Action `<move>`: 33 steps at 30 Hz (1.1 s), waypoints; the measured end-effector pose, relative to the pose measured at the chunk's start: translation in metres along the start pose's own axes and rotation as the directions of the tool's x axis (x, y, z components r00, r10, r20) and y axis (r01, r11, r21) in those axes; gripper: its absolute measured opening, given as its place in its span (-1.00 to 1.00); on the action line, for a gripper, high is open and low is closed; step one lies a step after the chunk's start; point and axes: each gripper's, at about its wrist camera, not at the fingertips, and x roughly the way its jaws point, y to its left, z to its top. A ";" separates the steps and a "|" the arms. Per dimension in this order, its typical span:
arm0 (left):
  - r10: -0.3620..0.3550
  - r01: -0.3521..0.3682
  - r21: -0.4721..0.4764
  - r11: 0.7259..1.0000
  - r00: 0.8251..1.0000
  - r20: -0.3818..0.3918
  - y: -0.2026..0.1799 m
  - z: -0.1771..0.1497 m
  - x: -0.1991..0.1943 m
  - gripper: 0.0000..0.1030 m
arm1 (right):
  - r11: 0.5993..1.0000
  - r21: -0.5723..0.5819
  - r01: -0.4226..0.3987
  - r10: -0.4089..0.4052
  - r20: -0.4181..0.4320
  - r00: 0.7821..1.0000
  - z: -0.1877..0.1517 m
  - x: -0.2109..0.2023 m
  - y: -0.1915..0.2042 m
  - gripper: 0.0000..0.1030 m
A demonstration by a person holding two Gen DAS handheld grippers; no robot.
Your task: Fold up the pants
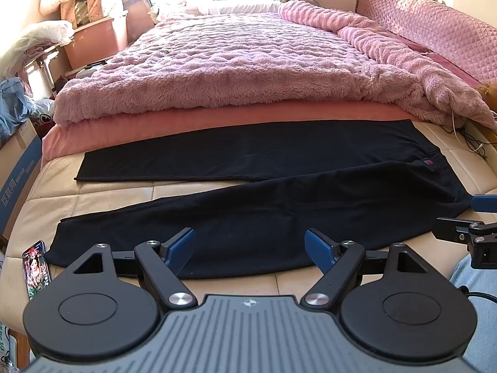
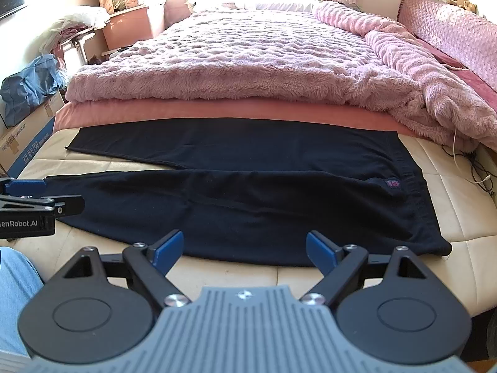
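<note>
Left gripper (image 1: 250,250): your jaws stand wide apart with nothing between them; the blue pads hover over the near leg, and you cannot tell whether they touch the cloth.
Right gripper (image 2: 243,248): you hold it equally wide open and empty, poised at the near edge of the pants close to the waistband end.
Pants (image 2: 248,205): dark pair laid flat across the cream mattress (image 2: 459,205), the two legs splayed apart in a V with the waistband to your right, marked by a small pink label (image 2: 392,183).
Why laid so: spread flat, both legs are reachable from your side, so the fold looks not yet begun; I judge you are placed to pinch the near leg and carry it onto the far one.
Beyond the pants: a pink fluffy blanket (image 1: 236,71) is stacked just behind the far leg.
Left of the pants: a phone (image 1: 36,269) lies just off the near cuff.
Right of the pants: thin cables (image 2: 475,168) trail near the waistband.
</note>
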 end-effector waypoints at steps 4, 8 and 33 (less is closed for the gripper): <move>-0.002 0.002 0.000 1.000 1.000 0.001 0.000 0.000 0.000 0.82 | 1.000 0.000 0.001 -0.001 -0.001 1.000 0.000 0.000 0.000 0.60; -0.002 0.002 0.003 1.000 1.000 0.005 -0.001 0.001 -0.002 0.82 | 1.000 0.000 0.001 -0.001 0.000 1.000 0.000 0.000 0.000 0.60; -0.003 0.003 0.002 1.000 1.000 0.008 -0.001 0.000 -0.002 0.82 | 1.000 0.002 0.000 0.000 0.004 1.000 -0.001 -0.002 0.001 0.60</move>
